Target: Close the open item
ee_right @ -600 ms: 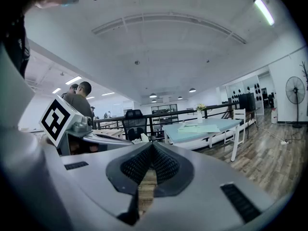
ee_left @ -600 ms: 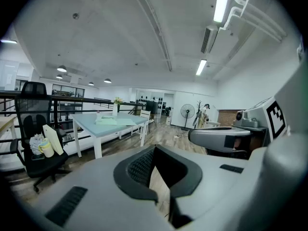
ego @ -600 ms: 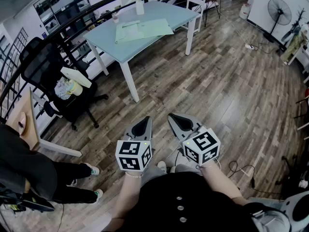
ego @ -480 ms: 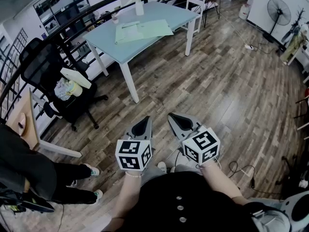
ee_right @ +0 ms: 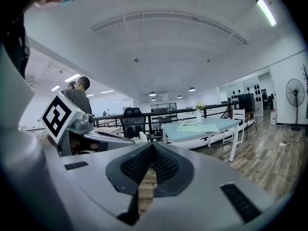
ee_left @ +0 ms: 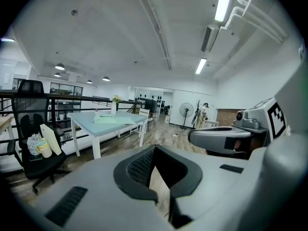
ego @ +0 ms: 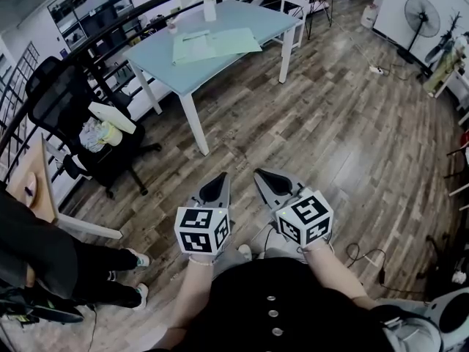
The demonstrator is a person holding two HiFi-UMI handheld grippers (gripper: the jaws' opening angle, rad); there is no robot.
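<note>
Holding the grey left gripper (ego: 218,183) and the grey right gripper (ego: 265,180) closed and empty at the lower centre of the head view.
They sit side by side over the brown wood-plank floor (ego: 344,123), each with its jaws together and nothing between them, tips aimed at the upper part of the frame. The pale green item (ego: 214,44) looks like a folder lying spread open, though it is too small to be sure. It rests on the light blue, white-legged table (ego: 192,72) at upper centre, well apart from both grippers. A black office chair (ego: 62,101) stands at upper left.
</note>
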